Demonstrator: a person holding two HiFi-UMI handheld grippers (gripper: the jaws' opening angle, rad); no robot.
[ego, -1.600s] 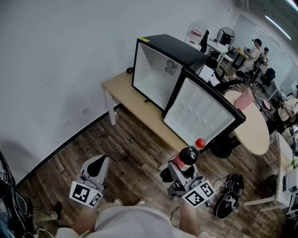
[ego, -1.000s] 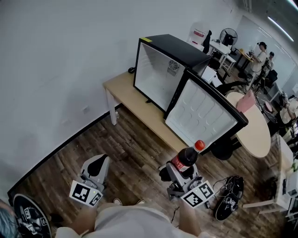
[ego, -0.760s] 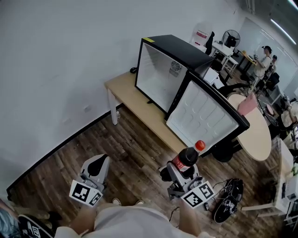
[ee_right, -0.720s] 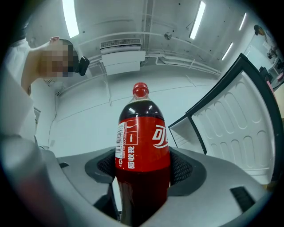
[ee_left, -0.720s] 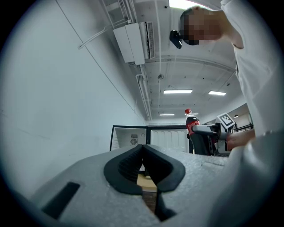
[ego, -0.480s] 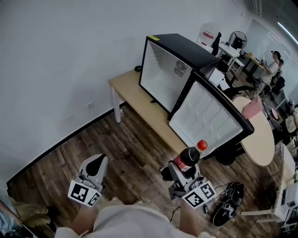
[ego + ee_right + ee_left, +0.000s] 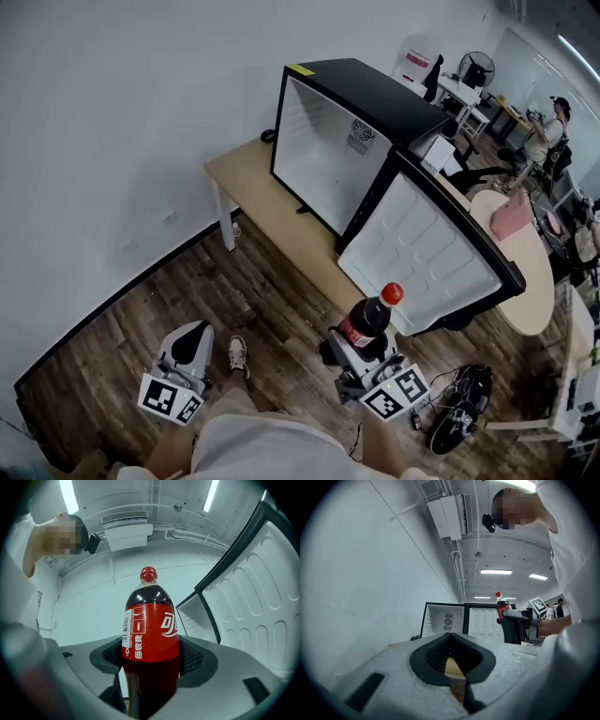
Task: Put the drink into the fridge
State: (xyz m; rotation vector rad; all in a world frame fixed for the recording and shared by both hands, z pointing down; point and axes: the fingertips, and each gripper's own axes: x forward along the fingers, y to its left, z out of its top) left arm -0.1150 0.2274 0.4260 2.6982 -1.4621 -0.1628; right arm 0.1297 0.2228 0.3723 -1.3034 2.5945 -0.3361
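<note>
A cola bottle [image 7: 367,319] with a red cap and red label stands upright in my right gripper [image 7: 361,339], which is shut on its lower body. In the right gripper view the bottle [image 7: 150,639] fills the middle, both pads pressed on its sides. The black mini fridge [image 7: 349,103] stands on a wooden bench [image 7: 248,178] ahead, its white inside bare, and its door [image 7: 422,248] is swung wide open just beyond the bottle. My left gripper [image 7: 190,342] hangs low on the left over the floor, shut on nothing, with its tips [image 7: 451,639] meeting.
A round table [image 7: 520,277] and office chairs stand to the right behind the door. Black shoes and cables [image 7: 459,412] lie on the wood floor at the lower right. The person's shoe [image 7: 237,353] is between the grippers. A white wall runs along the left.
The person has stepped forward: a shoe now shows between the grippers and the fridge sits a little nearer. The right gripper still holds the bottle upright; the left stays shut.
</note>
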